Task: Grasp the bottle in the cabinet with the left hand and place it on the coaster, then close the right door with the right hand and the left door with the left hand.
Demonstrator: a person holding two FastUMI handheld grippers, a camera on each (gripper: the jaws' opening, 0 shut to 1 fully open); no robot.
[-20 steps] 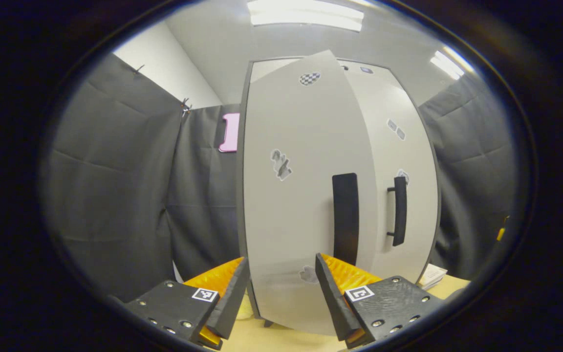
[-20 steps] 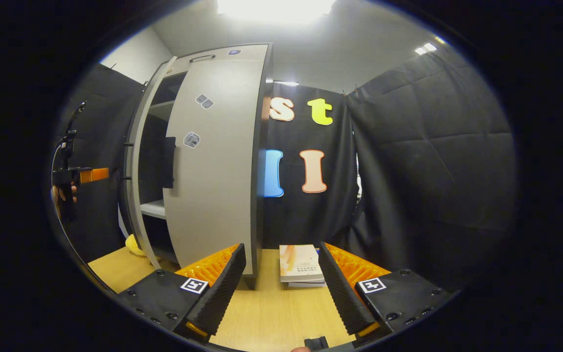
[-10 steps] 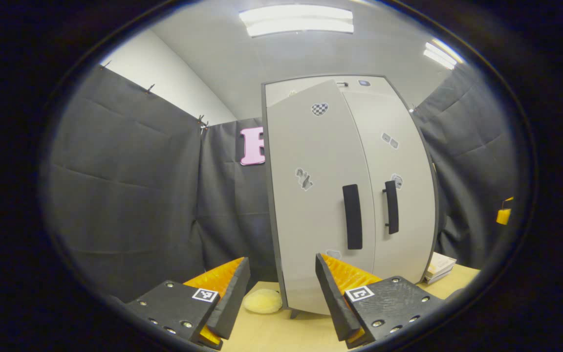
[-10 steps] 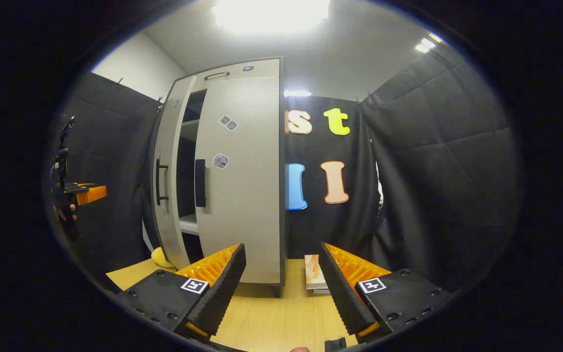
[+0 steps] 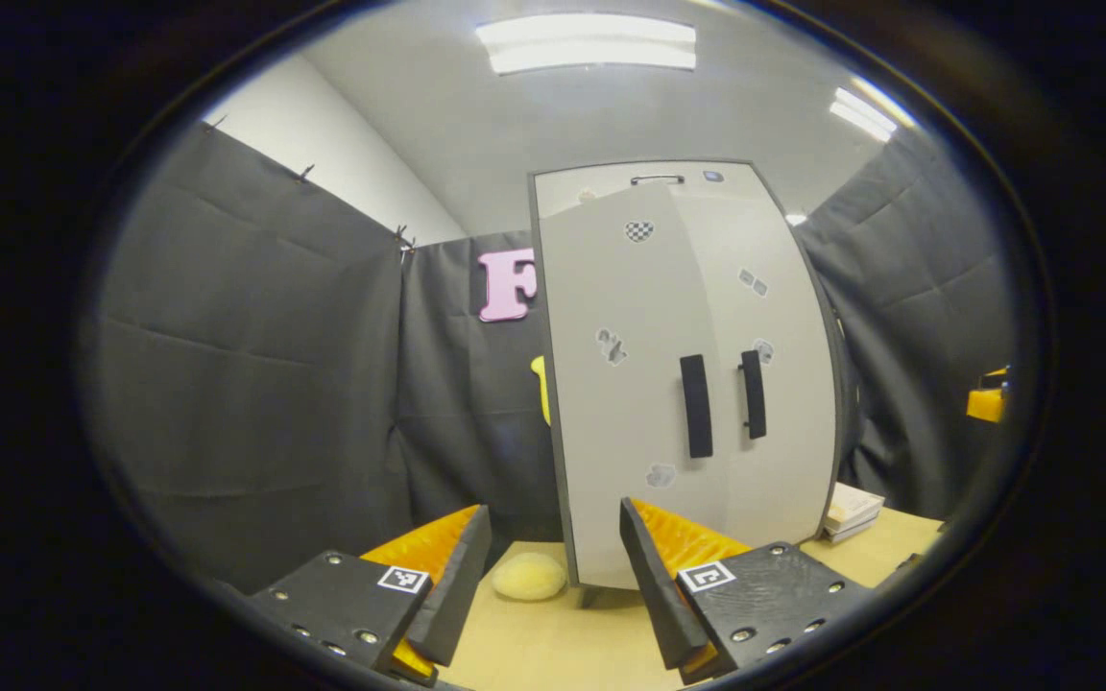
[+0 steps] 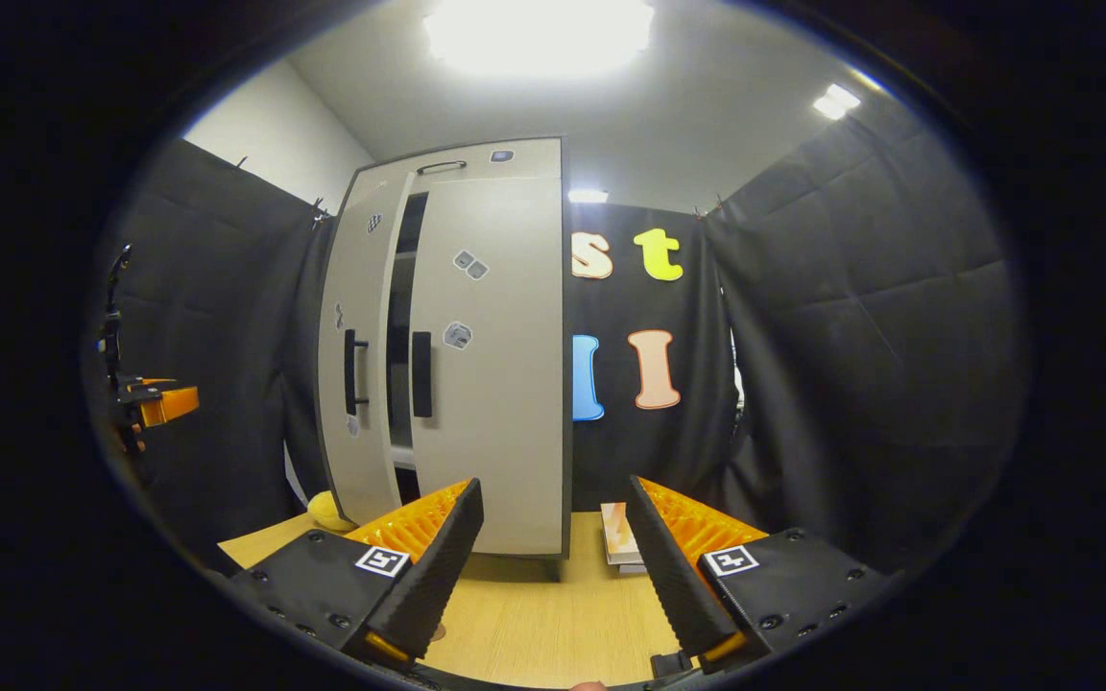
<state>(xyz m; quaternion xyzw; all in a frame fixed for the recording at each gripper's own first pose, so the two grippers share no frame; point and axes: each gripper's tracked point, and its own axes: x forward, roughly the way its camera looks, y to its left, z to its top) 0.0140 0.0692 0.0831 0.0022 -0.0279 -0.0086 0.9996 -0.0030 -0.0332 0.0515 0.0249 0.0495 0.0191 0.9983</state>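
Note:
The grey cabinet (image 5: 687,384) stands on the wooden table, some way ahead of my left gripper (image 5: 553,576). That gripper is open and holds nothing. In the right gripper view the right door (image 6: 495,355) lies flat against the cabinet. The left door (image 6: 356,355) stands slightly ajar, with a narrow dark gap (image 6: 404,326) between the two. Both black handles (image 5: 695,405) sit side by side. My right gripper (image 6: 553,566) is open and empty, back from the cabinet. The left gripper (image 6: 155,403) also appears at the far left of this view.
A pale yellow soft object (image 5: 529,576) lies on the table (image 6: 534,614) at the cabinet's left foot. A stack of books (image 6: 620,537) lies to the cabinet's right. Dark cloth walls close in on both sides.
The left door has swung from half open to almost shut. Both grippers have drawn back from the cabinet, which now looks smaller in both views.

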